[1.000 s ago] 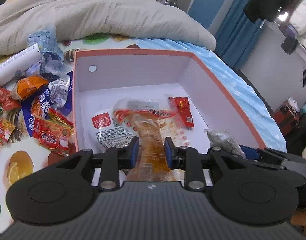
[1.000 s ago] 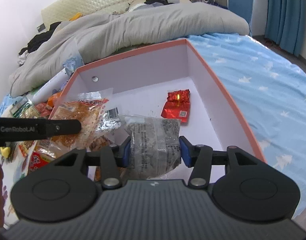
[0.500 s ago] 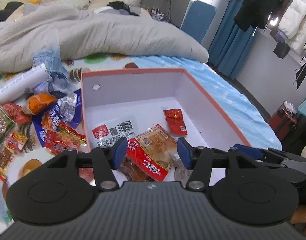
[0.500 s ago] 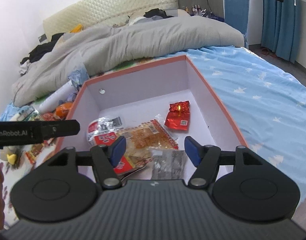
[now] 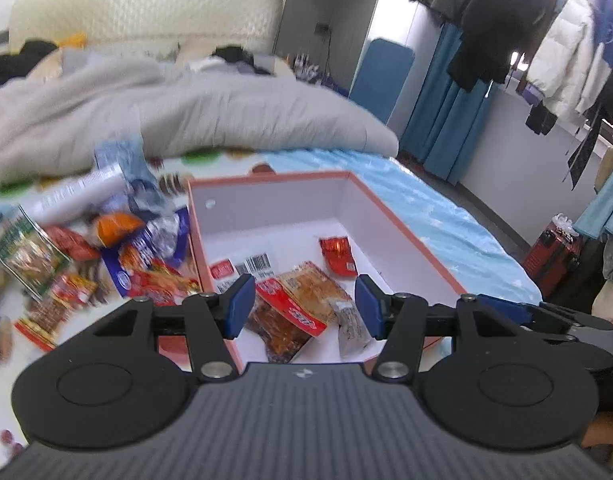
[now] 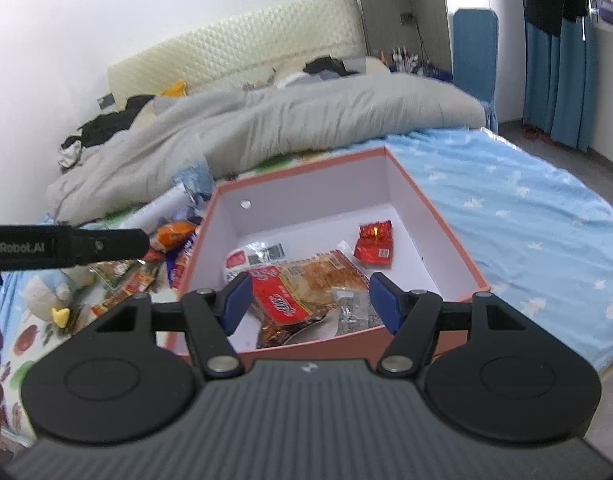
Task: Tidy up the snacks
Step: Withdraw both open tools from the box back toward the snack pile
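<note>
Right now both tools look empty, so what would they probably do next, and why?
Probably the left gripper swings toward the loose heap of snack packets left of the pink-rimmed cardboard box to pick another. Its jaws stand open with nothing between them, having just been opening. Four packets already lie in the box; many more wait outside.

An open orange-rimmed box [image 6: 438, 236] sat on the bed — four packets [image 6: 306, 280] lay flat inside; more snacks [image 5: 106, 256] were heaped beside its left wall.
</note>
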### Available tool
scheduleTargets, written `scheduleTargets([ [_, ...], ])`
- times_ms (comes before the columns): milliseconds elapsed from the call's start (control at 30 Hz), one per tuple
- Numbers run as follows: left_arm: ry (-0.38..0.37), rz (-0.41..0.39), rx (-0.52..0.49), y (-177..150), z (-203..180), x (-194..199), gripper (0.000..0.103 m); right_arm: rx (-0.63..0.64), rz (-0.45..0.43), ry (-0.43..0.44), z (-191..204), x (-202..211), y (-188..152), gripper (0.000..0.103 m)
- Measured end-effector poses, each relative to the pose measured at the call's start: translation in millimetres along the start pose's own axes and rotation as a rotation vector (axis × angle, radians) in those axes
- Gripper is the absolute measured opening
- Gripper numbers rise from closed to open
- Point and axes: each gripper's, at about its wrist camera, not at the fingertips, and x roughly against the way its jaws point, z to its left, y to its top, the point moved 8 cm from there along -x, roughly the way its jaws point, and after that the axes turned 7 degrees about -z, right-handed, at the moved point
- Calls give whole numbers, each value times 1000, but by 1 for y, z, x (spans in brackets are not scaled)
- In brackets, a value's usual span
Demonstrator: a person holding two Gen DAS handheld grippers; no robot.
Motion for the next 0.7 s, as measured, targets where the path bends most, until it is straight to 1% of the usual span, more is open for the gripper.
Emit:
scheduleTargets([
  [100, -8, -30, 5, -2, 0, 26, 61, 16, -33, 3, 10, 16, 2, 67],
  [200, -33, -26, 16, -15, -3, 45, 61, 6, -41, 14, 20, 28, -4, 67],
  [300, -14, -21, 9, -30, -3, 62, 61, 2, -22, 25, 27, 40, -17, 67],
  [367, -6, -20, 24, -38, 0, 71, 61, 7, -13, 24, 29, 47, -25, 67],
  [467, 5, -25, 63, -50, 6, 87, 61, 10, -16, 34, 38, 58, -34, 67],
  [567, 21, -25, 60, -58, 9, 96, 61, 38, -25, 40, 48, 65, -39, 67],
  [700, 52, -37, 82, -66, 16, 113, 61, 51, -41, 82, 64, 75, -40, 67],
])
